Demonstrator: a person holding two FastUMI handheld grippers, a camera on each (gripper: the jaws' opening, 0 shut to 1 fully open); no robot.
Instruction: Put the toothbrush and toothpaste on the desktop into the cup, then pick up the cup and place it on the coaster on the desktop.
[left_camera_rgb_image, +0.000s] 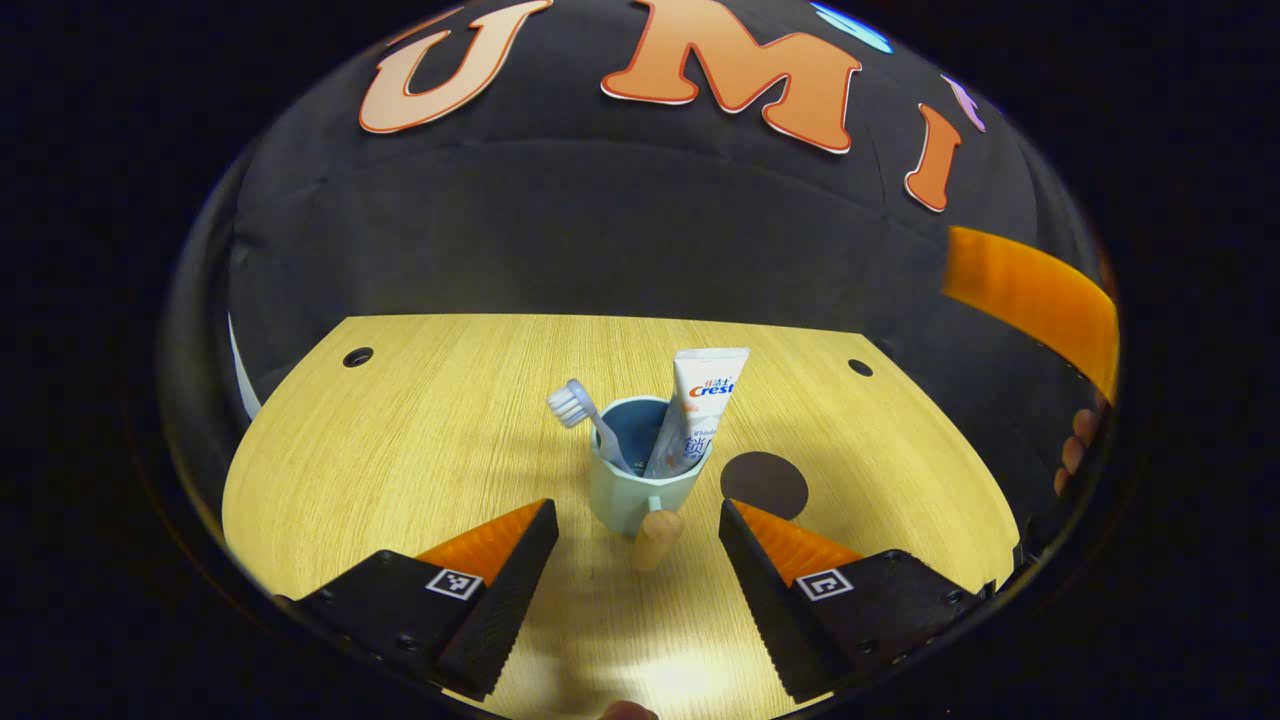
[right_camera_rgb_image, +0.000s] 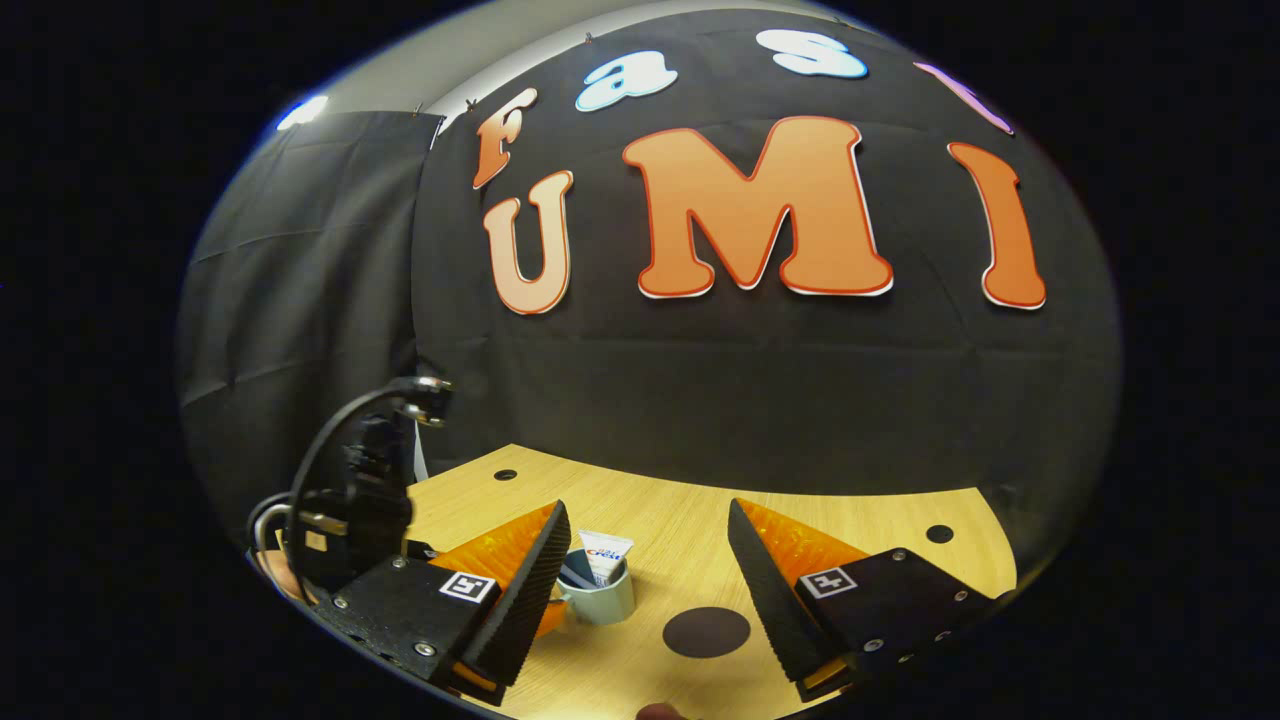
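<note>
Brush (left_camera_rgb_image: 580, 412) and paste (left_camera_rgb_image: 697, 410) stand in the cup (left_camera_rgb_image: 640, 490). Left tongs (left_camera_rgb_image: 638, 545), spread, should close squarely on its handle (left_camera_rgb_image: 657, 538); right tongs (right_camera_rgb_image: 645, 590) hang spread above the coaster (right_camera_rgb_image: 706, 632).

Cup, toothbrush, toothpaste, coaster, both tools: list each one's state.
Cup: upright on the table, beside the coaster.
Toothbrush: in the cup, bristles up.
Toothpaste: in the cup, leaning.
Coaster: bare.
Left tool: open, holding nothing.
Right tool: open, holding nothing.

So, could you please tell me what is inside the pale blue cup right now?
The pale blue cup holds a blue-handled toothbrush, bristles up, and a white toothpaste tube. Their lower ends are hidden by its wall.
</note>
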